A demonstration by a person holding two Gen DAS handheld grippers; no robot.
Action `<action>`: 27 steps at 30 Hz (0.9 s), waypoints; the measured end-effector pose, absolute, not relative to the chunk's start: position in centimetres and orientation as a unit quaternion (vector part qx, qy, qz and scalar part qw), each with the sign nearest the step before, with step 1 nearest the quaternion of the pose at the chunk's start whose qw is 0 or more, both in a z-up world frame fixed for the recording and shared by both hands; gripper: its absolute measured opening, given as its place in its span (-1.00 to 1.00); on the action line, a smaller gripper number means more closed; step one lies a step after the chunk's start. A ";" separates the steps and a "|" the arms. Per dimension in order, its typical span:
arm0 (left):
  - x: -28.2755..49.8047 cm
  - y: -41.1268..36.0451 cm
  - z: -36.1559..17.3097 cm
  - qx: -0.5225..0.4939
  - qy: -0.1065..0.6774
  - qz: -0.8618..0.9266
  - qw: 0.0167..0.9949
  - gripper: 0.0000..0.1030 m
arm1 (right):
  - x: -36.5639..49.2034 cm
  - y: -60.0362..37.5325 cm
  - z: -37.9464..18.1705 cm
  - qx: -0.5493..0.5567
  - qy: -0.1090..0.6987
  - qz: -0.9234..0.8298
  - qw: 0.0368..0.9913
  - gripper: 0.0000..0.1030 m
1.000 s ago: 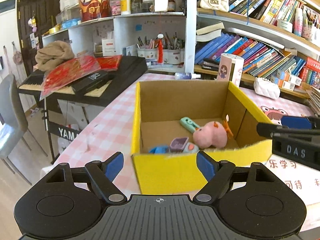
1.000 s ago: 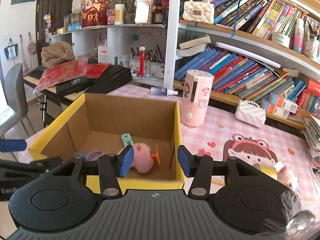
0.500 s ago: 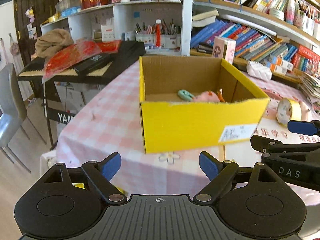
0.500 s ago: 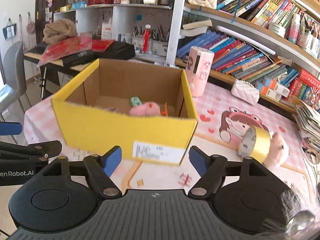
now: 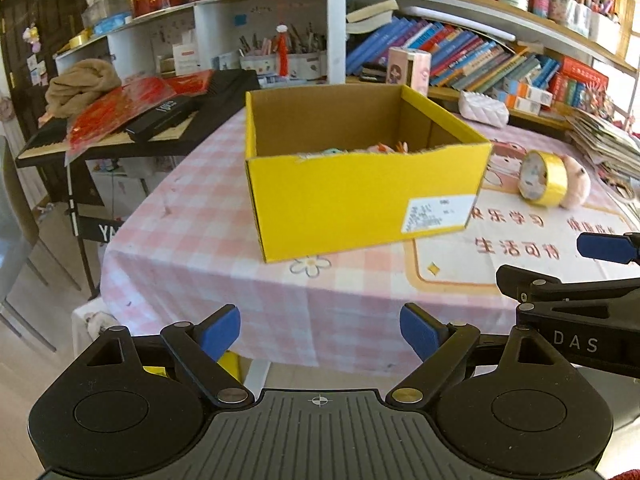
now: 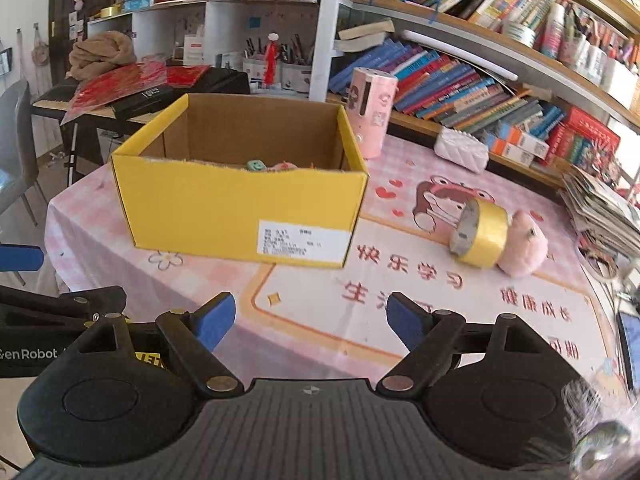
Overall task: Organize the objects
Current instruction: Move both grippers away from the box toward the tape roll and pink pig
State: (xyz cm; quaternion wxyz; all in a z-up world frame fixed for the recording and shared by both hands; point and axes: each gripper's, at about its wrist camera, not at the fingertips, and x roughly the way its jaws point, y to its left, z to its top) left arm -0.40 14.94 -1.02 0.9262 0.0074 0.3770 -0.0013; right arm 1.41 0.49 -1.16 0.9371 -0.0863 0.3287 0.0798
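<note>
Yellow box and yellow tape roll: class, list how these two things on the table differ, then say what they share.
The yellow box is a large open-topped rectangular carton; the yellow tape roll is a small round ring. The box stands flat on its base, while the roll rests on its curved side against a pink plush toy. The box holds small toys inside; the roll holds nothing. Both are yellow and sit on the pink tablecloth.

Yellow box (image 6: 240, 216) near wall hides most of the toys (image 6: 276, 166) inside
</note>
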 end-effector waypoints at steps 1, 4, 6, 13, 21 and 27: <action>-0.5 14.9 -1.1 0.008 0.379 -0.003 0.926 0.74 | 1.1 0.4 -1.3 -0.085 0.330 0.078 0.937 0.60; -0.9 14.6 -1.3 0.009 0.384 -0.009 0.923 0.74 | 0.5 0.1 -1.5 -0.083 0.335 0.071 0.936 0.60; -0.9 14.3 -1.5 0.010 0.388 -0.015 0.921 0.74 | 0.1 -0.2 -1.7 -0.083 0.339 0.066 0.935 0.60; -0.7 12.5 -1.6 0.020 0.390 -0.046 0.919 0.75 | -0.8 -1.9 -1.9 -0.074 0.346 0.036 0.935 0.62; 0.1 9.7 -1.7 0.034 0.389 -0.086 0.917 0.75 | -1.3 -4.6 -1.9 -0.062 0.351 -0.005 0.934 0.64; 1.5 7.4 -1.5 0.044 0.386 -0.107 0.915 0.75 | -1.0 -7.0 -1.9 -0.053 0.352 -0.031 0.934 0.64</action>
